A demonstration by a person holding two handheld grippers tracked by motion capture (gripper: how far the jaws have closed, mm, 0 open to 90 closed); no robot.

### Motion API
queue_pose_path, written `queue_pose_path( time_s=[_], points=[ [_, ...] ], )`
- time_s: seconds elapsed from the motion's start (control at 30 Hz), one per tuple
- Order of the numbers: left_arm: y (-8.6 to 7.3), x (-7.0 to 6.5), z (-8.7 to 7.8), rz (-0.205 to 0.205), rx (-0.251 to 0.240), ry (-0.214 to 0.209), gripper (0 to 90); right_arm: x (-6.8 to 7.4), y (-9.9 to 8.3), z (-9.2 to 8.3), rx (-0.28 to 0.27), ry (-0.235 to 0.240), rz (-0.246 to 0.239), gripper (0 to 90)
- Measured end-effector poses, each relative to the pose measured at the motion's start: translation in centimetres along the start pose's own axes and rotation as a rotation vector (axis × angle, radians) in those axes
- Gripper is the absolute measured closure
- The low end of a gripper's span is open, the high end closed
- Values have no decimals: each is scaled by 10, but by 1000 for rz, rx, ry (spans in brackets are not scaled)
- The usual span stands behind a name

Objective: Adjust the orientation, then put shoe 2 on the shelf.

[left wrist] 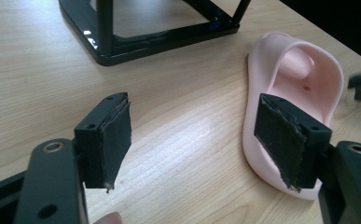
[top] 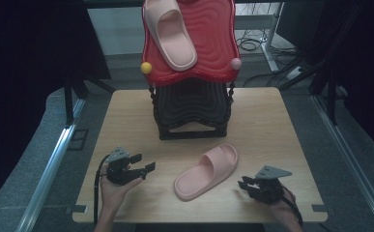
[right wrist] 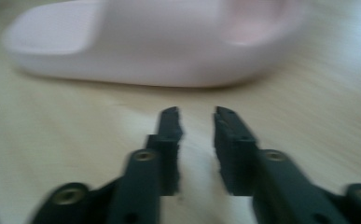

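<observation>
Lying low in the frame, the pink slipper looks light and soft; grip its strap; both claws, left and right, are open and empty

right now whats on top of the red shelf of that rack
One pink slipper lies sole-down on the red shelf. The slipper hides the shelf under it. The shelf covers most of the black tier below.

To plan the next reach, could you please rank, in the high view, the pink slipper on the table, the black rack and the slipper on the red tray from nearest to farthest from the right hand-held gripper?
From the right hand-held gripper:
1. Pink slipper on the table, just beside it, toward the table's middle.
2. Black rack, at the table's far side.
3. Slipper on the red tray, highest and farthest back.
</observation>
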State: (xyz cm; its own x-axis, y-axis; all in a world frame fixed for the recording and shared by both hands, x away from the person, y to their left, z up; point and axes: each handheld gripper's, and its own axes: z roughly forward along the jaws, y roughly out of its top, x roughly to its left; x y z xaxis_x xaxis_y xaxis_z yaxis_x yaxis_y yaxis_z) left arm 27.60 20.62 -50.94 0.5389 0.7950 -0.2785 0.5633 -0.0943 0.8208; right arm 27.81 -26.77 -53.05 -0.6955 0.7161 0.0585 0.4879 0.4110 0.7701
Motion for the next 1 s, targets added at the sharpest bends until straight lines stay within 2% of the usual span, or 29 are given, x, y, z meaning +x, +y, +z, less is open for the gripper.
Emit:
queue_pose_path(
  time_s=[0.13,0.2,0.4,0.53,0.7,0.8,1.0],
  points=[
    [2,-3,1,6,-3,5,276,-18,-3,-9,-47,-17,77,523],
    [2,-5,3,7,-3,7,277,-23,-5,-11,-64,-7,106,489],
    [9,-18,25,26,28,-11,280,-30,-9,-11,-59,-13,116,450],
    [12,-32,41,34,33,-34,285,-36,-11,-9,-55,-8,145,423],
    [19,-47,64,70,52,-71,310,-36,-12,-8,-50,-3,139,421],
    [25,-55,79,88,66,-98,329,-37,-12,-10,-56,-7,152,418],
    [32,-65,105,110,79,-133,377,-38,-12,-9,-52,-13,167,410]
  ],
)
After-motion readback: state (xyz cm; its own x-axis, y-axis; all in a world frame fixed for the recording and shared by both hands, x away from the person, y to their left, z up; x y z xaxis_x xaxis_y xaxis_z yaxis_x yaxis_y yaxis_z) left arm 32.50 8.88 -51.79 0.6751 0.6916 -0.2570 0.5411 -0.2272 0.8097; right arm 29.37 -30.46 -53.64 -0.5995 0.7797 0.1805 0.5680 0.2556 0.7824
